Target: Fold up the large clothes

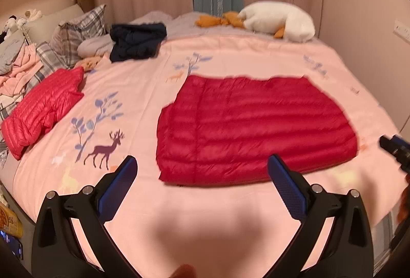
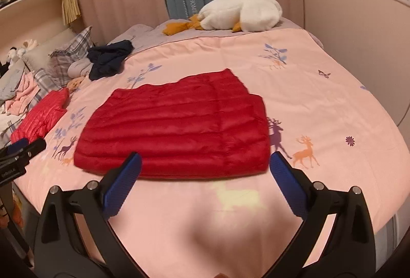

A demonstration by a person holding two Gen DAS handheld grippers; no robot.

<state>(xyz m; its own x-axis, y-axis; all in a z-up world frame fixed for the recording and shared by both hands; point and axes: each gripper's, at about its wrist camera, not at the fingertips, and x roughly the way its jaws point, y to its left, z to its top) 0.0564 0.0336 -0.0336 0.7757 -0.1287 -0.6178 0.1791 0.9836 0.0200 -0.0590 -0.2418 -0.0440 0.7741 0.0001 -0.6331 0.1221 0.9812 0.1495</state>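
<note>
Although the red down jacket (image 1: 256,126) already lies flat as a rough rectangle in the middle of the pink bedspread (image 1: 210,221), it looks only part-folded, with one stepped edge on the far side. Left gripper (image 1: 202,176): jaws spread wide, empty, hovering short of the jacket's near left corner. Right gripper (image 2: 205,170): likewise released and empty, its tips just at the near hem. Handling judgement: quilted, air-filled shell, so light, soft and springy; the fabric has a sheen and will probably be slippery, tending to slide on itself and puff back open after a crease. Best hold is likely the near hem at its two corners, pinching through all layers along a stitched seam where the fill is thin, not on a fat baffle. Lift low and lay the near edge over to the far edge, then press to vent air. A second folded pinkish-red jacket (image 1: 43,111) lies well apart to the left near the plaid pillows (image 1: 74,34), a dark navy garment (image 1: 137,42) farther back, and a white plush goose (image 1: 279,19) at the far edge.
</note>
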